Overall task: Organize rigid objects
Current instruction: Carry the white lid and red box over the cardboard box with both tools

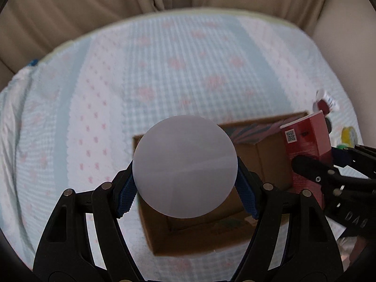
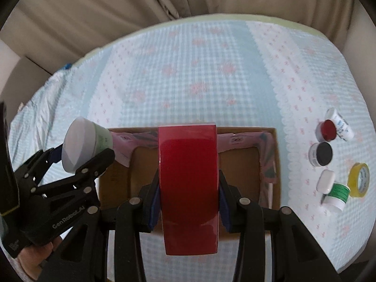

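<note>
- Left tool: its blue-padded fingers clamp a green jar with a white round base. In the left wrist view the base faces the lens and fills the centre, so the jar's body is hidden. The right wrist view shows the jar from the side at 9 o'clock, green body and white end, held above the near-left corner of the box.
- Right tool: closed on a tall red carton, which stands upright between the pads. The carton's glossy face blocks the middle of the box behind it. In the left wrist view the same carton appears at 3 o'clock with a QR label on its side, its lower part covered by the right tool.
- Cardboard box: open, lying on the bed, with pink patterned flaps folded inward. Its floor is largely hidden by both held things. In the left wrist view the box sits at 5 o'clock, partly behind the jar base.
- Loose items at 3 o'clock in the right wrist view, well apart from the box: a red-lidded pot, a white tube whose print is unreadable, a black-lidded pot, a small white case, a green thread spool, a yellow tape roll.
- Bedspread: pale blue check with pink motifs, blurred. Beige curtains hang beyond the far edge.
</note>
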The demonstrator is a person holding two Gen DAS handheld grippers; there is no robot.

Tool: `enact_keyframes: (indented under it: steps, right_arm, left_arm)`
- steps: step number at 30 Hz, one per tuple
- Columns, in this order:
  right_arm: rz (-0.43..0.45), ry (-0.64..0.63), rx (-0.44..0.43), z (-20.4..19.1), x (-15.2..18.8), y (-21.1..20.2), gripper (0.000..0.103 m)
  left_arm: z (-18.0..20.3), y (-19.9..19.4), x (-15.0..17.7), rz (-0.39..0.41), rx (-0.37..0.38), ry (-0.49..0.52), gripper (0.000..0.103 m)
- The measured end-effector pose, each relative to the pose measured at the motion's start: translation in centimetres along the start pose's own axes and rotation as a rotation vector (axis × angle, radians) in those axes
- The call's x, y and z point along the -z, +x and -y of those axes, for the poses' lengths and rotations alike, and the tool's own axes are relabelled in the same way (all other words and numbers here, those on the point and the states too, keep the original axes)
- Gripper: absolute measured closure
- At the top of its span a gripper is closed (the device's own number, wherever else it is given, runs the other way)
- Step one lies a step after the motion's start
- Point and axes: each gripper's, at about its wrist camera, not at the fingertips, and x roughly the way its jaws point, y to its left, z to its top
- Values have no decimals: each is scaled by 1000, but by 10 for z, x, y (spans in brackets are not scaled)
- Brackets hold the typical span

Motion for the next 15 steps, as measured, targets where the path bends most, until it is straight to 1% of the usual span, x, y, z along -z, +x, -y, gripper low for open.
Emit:
enact_keyframes:
  steps: [6, 10, 15]
  right_arm:
    - [-88, -45, 31, 6, 5, 56, 65]
    - [-137, -90, 50, 13, 10, 86, 65]
    - [-151, -144, 74, 18, 12, 99, 65]
  left_arm:
    - [7, 66, 0, -173, 54, 13, 32]
    - [12, 89, -1, -217, 56, 20, 32]
    - [12, 103, -5, -262, 62, 20, 32]
